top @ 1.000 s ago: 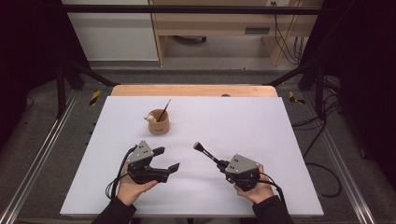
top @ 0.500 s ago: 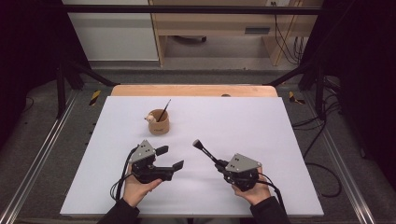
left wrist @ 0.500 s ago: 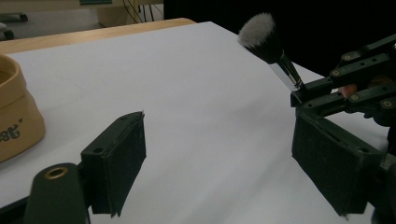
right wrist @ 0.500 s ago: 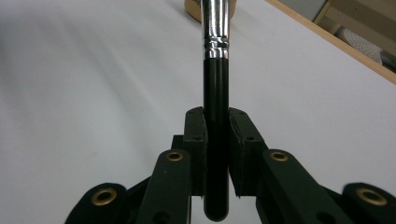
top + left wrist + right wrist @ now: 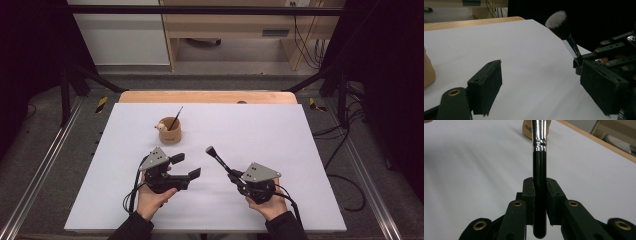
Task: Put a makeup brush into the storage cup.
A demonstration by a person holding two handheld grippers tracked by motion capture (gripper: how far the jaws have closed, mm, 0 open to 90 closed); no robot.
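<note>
Makeup brush (image 5: 219, 161) clamped by its black handle in the right claw (image 5: 235, 176), raised above the worktop (image 5: 280, 135) and aimed toward the wooden cup (image 5: 170, 131).

Probably midway: brush lifted, not yet dropped into the cup, where one thin brush (image 5: 175, 118) already leans. Left claw (image 5: 186, 167) spread wide, empty, just beside the brush tip. Bare worktop all round, edges well away.

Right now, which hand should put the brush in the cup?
Right. The right gripper is already shut on the brush, which points toward the cup. The left gripper is open and empty.
</note>
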